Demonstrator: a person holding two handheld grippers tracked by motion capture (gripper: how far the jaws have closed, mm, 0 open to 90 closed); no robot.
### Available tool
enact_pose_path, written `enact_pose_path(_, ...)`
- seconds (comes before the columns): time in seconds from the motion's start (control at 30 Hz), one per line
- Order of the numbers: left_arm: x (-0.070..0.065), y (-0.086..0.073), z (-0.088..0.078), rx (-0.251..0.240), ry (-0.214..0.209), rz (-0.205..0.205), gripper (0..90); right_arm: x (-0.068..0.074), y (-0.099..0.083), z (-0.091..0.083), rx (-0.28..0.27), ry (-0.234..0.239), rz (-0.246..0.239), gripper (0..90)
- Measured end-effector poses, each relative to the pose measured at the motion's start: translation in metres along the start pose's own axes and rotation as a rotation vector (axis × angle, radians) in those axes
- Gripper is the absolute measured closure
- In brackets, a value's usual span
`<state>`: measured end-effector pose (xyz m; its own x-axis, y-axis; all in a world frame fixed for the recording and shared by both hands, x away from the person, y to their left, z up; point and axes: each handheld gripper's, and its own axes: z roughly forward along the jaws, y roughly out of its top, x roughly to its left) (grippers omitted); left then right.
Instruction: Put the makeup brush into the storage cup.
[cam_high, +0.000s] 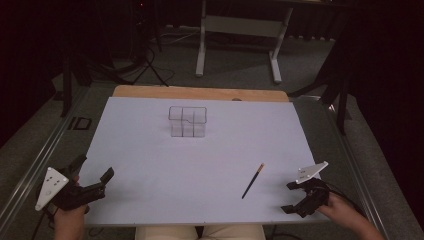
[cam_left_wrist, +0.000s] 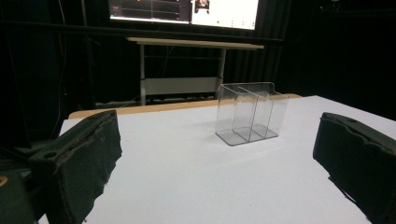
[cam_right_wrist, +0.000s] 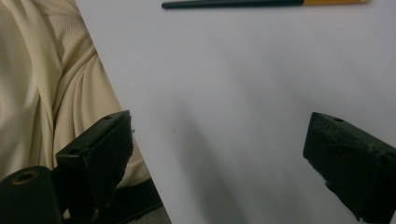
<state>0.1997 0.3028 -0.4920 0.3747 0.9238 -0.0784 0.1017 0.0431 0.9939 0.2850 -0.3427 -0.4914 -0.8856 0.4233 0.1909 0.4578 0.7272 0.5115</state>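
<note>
A clear plastic organiser (cam_high: 187, 121) with several compartments stands upright toward the far middle of the white table sheet (cam_high: 200, 155); it also shows ahead in the left gripper view (cam_left_wrist: 251, 113). A dark pen with an orange end (cam_high: 253, 180) lies on the sheet at the near right, and crosses the top of the right gripper view (cam_right_wrist: 261, 3). My left gripper (cam_high: 92, 175) rests open at the near left corner, nothing between its jaws. At the near right edge my right gripper (cam_high: 289, 197) is open too, pointing left, a little right of the pen.
A wooden strip (cam_high: 200, 93) runs along the table's far edge. Beyond it stands a white desk frame (cam_high: 240, 40) on grey carpet, with monitors (cam_left_wrist: 182, 10) above. Cream trousers (cam_right_wrist: 42, 88) of the person show at the near edge.
</note>
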Motion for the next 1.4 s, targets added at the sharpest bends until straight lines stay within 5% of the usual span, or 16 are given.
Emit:
enact_pose_path(0.3, 0.0, 0.0, 0.0, 0.001, -0.001, 0.001, 2.0, 0.001, 0.01, -0.001, 0.078, 0.018, -0.027, 11.6)
enact_pose_path(0.67, 0.0, 0.0, -0.001, -0.001, -0.006, 0.001, 2.0, 0.005, 0.028, 0.002, 0.283, 0.03, -0.099, 11.7)
enact_pose_path(1.0, -0.001, 0.001, -0.002, -0.005, -0.008, 0.001, 2.0, 0.004, 0.04, 0.002, 0.348, 0.089, -0.136, 11.7)
enact_pose_path(1.23, 0.0, 0.0, -0.003, -0.005, -0.009, -0.011, 2.0, 0.003, 0.044, 0.004, 0.392, 0.093, -0.213, 13.8)
enact_pose_path(1.4, 0.0, 0.0, -0.005, -0.006, -0.007, -0.012, 2.0, 0.0, 0.049, 0.005, 0.406, 0.094, -0.219, 13.6)
